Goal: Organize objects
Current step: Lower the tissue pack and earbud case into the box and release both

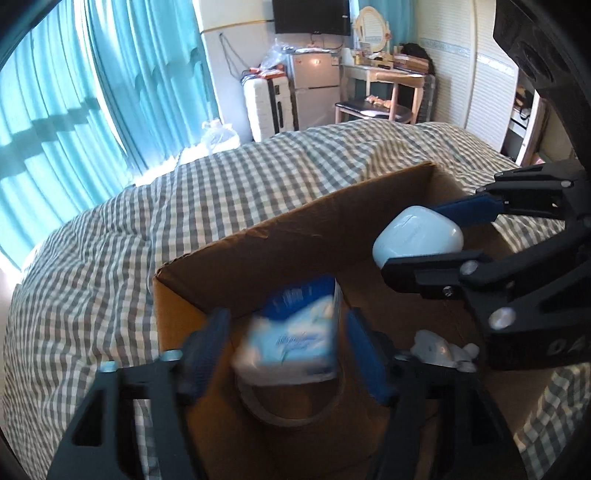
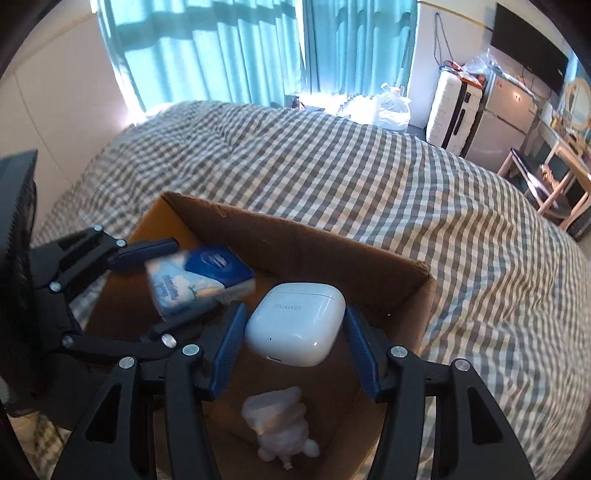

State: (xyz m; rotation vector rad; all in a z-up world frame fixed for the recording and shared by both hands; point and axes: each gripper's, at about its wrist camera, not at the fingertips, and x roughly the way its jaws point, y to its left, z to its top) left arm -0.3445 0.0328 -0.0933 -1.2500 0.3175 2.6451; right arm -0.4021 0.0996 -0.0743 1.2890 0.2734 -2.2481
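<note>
Objects for sorting sit in and over an open cardboard box (image 2: 321, 254) that rests on a bed (image 2: 369, 177) with a grey-and-white checked cover.

Nearest in the right wrist view, a small white figurine (image 2: 280, 424) lies on the box floor, below the right tool (image 2: 295, 328). That tool's blue pads stand on either side of a white earbud case (image 2: 295, 325) marked HUAWEI, above the box interior. The left pad touches the case; on the right a slim gap seems to show, so I cannot tell whether the grip is firm.

In the left wrist view, the left tool (image 1: 284, 350) has its fingers spread apart, wider than the blurred blue-and-white tissue pack (image 1: 295, 332) between them. The pack is clear of both pads, over the box's left part. Under it lies a roll of brown tape (image 1: 291, 406) on the box floor. The figurine (image 1: 439, 350) shows to the right, partly hidden, and the right tool (image 1: 424, 236) reaches in from the right with the case (image 1: 417, 236).

Farther off, beyond the bed, stand a white suitcase (image 1: 264, 107), a small fridge (image 1: 314, 88), a desk (image 1: 388, 77) with a mirror (image 1: 371, 29), and a chair (image 1: 369, 109). Teal curtains (image 1: 92, 92) cover the window, and a dark screen (image 1: 312, 16) hangs on the wall.
</note>
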